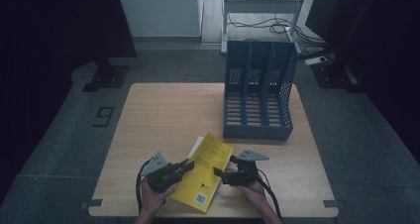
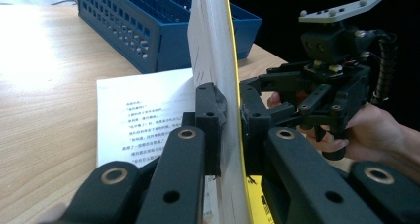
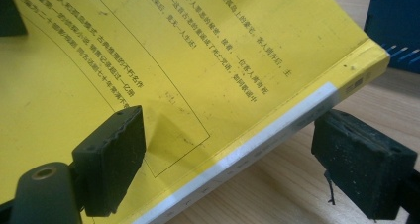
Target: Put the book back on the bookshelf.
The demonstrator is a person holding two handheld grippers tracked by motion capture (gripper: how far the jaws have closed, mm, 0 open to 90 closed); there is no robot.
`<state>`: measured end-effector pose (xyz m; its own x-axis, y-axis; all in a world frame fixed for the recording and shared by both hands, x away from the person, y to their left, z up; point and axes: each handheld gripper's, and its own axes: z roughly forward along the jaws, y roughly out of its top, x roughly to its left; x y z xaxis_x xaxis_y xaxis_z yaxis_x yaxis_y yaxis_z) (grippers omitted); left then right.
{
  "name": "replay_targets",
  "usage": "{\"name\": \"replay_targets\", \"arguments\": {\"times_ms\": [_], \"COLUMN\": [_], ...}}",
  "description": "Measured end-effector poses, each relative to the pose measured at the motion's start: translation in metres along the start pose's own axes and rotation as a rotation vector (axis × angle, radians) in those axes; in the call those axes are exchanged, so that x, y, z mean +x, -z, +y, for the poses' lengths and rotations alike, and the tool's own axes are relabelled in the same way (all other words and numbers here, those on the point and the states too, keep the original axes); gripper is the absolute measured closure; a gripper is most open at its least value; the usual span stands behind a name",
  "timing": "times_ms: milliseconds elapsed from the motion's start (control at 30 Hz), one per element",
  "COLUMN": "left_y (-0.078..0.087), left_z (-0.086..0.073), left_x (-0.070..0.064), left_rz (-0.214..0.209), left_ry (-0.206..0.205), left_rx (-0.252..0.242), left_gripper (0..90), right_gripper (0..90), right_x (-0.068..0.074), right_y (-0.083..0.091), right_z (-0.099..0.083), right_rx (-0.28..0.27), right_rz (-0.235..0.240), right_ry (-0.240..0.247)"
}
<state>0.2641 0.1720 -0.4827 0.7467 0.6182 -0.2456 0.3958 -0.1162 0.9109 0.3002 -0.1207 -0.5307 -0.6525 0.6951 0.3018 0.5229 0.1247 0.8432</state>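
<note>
- The yellow book (image 1: 204,172) lay at the near edge of the pale wood-grain table (image 1: 158,115), in front of the blue file rack (image 1: 257,92); its glossy cover was lifted off the white printed page (image 2: 143,117) beneath.
- The left gripper (image 1: 187,167) had its two black jaws pinched tight on the book's raised cover and a thin sheaf of pages; the left gripper view showed the block-shaped pads pressed flat on either side of the thin yellow edge.
- The right gripper (image 1: 216,172) sat at the book's right edge with its jaws spread wide; one ridged rubber pad hovered over the cover, the other hung below the white-striped spine, clamping nothing.
- The rack was rigid plastic, perforated at the sides, slatted at the base, with three upright slots.
</note>
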Motion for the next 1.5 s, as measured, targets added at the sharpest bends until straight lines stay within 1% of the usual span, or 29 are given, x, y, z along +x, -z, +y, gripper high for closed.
{"name": "replay_targets", "arguments": {"times_ms": [100,300,500,733,867,1000,1033,1067,1133,1267,1500], "left_y": [0.0,0.0,0.0,-0.001,-0.002,-0.004,-0.005,-0.005,-0.006,-0.006,-0.007], "left_z": [0.0,-0.002,-0.002,-0.002,-0.003,-0.004,-0.004,-0.004,-0.005,-0.005,-0.006], "left_x": [0.002,0.006,0.005,0.006,0.006,0.007,0.007,0.007,0.007,0.007,0.009], "left_rz": [-0.001,-0.001,-0.007,-0.017,-0.024,-0.029,-0.035,-0.031,-0.027,-0.023,0.002], "left_ry": [0.005,0.025,0.022,0.025,0.021,0.024,0.026,0.023,0.019,0.024,0.025], "left_rx": [0.003,0.007,0.007,0.015,0.022,0.029,0.031,0.033,0.035,0.037,0.048], "left_gripper": [82.6,82.5,82.6,82.5,82.3,81.3,80.9,80.7,80.1,79.3,77.1], "right_gripper": [14.1,16.7,19.9,25.5,30.3,38.0,39.3,39.9,40.8,43.6,49.7], "right_x": [0.001,0.001,0.0,0.0,0.001,0.004,0.005,0.007,0.01,0.009,0.009], "right_y": [0.002,0.007,0.012,0.017,0.019,0.021,0.021,0.021,0.02,0.021,0.023], "right_z": [0.001,0.002,0.004,0.005,0.006,0.006,0.007,0.007,0.007,0.008,0.009], "right_rx": [-0.009,-0.061,-0.091,-0.134,-0.157,-0.168,-0.166,-0.165,-0.164,-0.171,-0.178], "right_rz": [-0.002,0.002,0.004,0.026,0.064,0.067,0.07,0.076,0.071,0.076,0.083], "right_ry": [0.005,-0.003,-0.019,-0.023,-0.02,0.01,0.022,0.028,0.047,0.047,0.056]}}
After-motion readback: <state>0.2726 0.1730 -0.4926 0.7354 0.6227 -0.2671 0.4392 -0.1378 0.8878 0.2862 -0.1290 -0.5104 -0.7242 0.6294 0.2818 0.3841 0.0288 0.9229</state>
